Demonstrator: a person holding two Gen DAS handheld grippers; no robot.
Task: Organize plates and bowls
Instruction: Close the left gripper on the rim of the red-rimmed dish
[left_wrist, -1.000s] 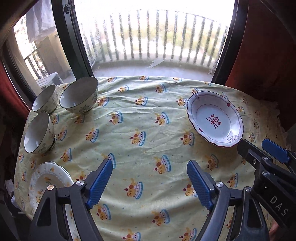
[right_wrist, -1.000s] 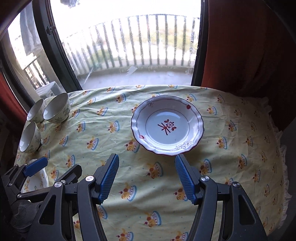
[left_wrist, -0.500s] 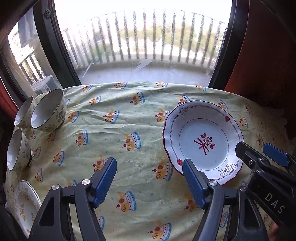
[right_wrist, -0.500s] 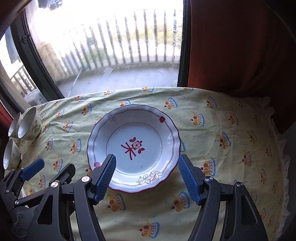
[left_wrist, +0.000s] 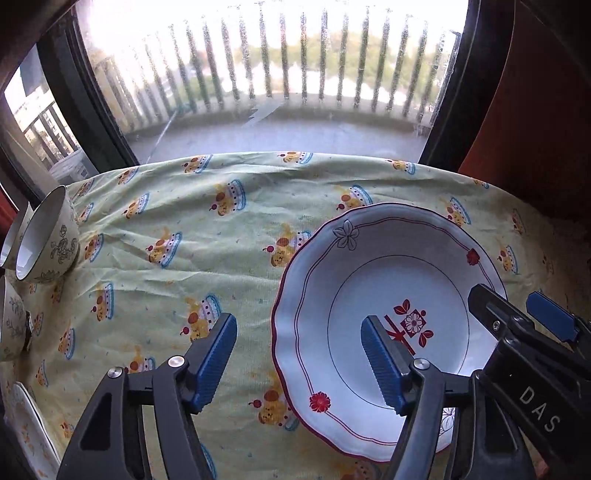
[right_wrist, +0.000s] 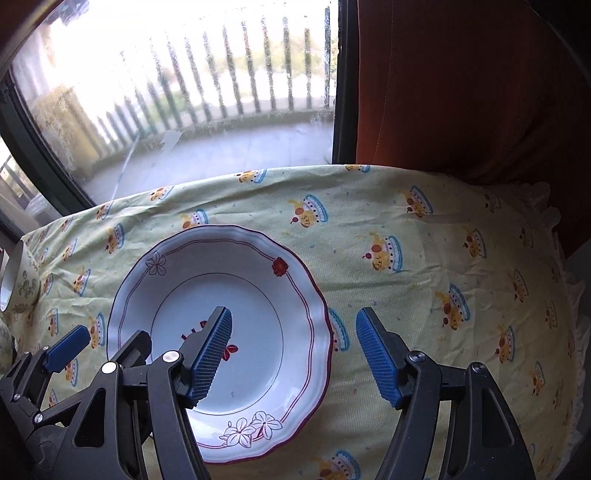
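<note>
A white plate (left_wrist: 369, 266) with a scalloped red rim and a red emblem lies on the yellow patterned tablecloth (left_wrist: 221, 258). My left gripper (left_wrist: 299, 363) hangs low over the plate's left rim, one finger above the cloth and the other above the plate's well. Its jaws are closing and the pads touch nothing. In the right wrist view my right gripper (right_wrist: 293, 356) straddles the right rim of the same plate (right_wrist: 221, 280), open, its pads clear of the rim. Several floral bowls (left_wrist: 48, 236) stand at the far left.
A small patterned plate (left_wrist: 26, 424) lies at the table's near left corner. A window with a balcony railing runs behind the table and a red curtain (right_wrist: 461, 92) hangs at the right. The cloth's frilled right edge (right_wrist: 554, 221) marks the table's end.
Both grippers have come forward and down to the red-rimmed plate, which now lies under them, one at each rim. The left jaws have narrowed. The bowls have slid out to the left edge.
</note>
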